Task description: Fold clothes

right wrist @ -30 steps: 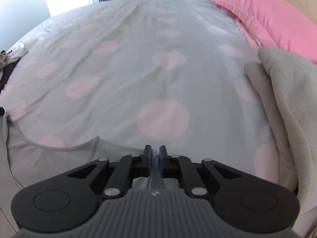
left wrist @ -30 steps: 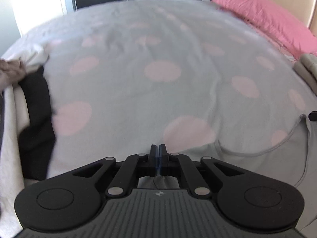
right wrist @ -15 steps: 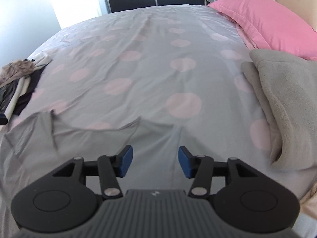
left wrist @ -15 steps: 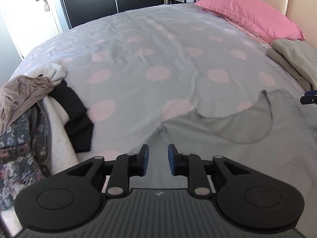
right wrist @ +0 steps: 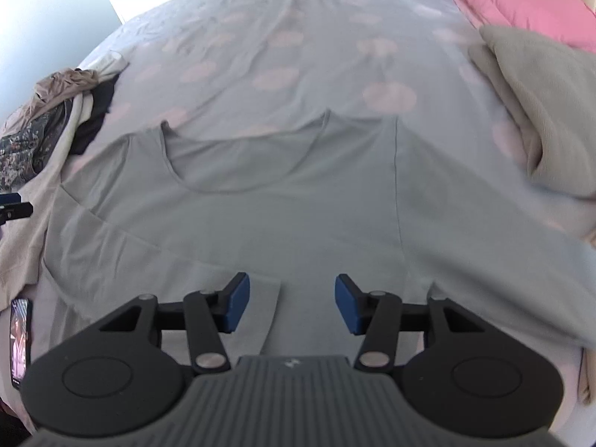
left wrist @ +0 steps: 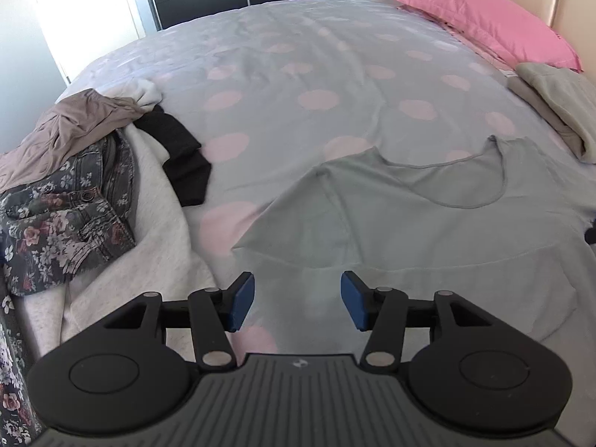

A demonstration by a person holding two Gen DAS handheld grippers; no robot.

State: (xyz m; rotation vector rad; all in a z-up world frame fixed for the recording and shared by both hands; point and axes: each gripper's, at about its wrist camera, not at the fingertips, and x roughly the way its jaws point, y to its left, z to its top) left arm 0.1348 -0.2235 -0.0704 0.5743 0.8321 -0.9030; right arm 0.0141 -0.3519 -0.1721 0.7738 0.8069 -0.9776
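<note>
- Grey T-shirt [right wrist: 283, 201] lies spread flat on the bed [right wrist: 298, 37], neckline away from me, one sleeve out to each side.
- My left hand-held gripper [left wrist: 297, 306]: jaws wide apart, nothing between them, hovering over the shirt's left sleeve edge [left wrist: 298, 231].
- My right hand-held gripper [right wrist: 287, 305]: jaws also apart, empty, above the shirt's lower body, where a folded flap of cloth [right wrist: 260, 313] shows.
- Bedspread grey with pink dots.
- Left of the shirt: heap of clothes [left wrist: 70, 186], with a floral piece, a brown one, a black one [left wrist: 182, 160], over white fabric.
- Right of it: folded beige blanket [right wrist: 551, 111], touching the right sleeve.
- Pink pillow [left wrist: 484, 26] at the bed's head.
- Phone [right wrist: 20, 339] at the bed's near left edge.
</note>
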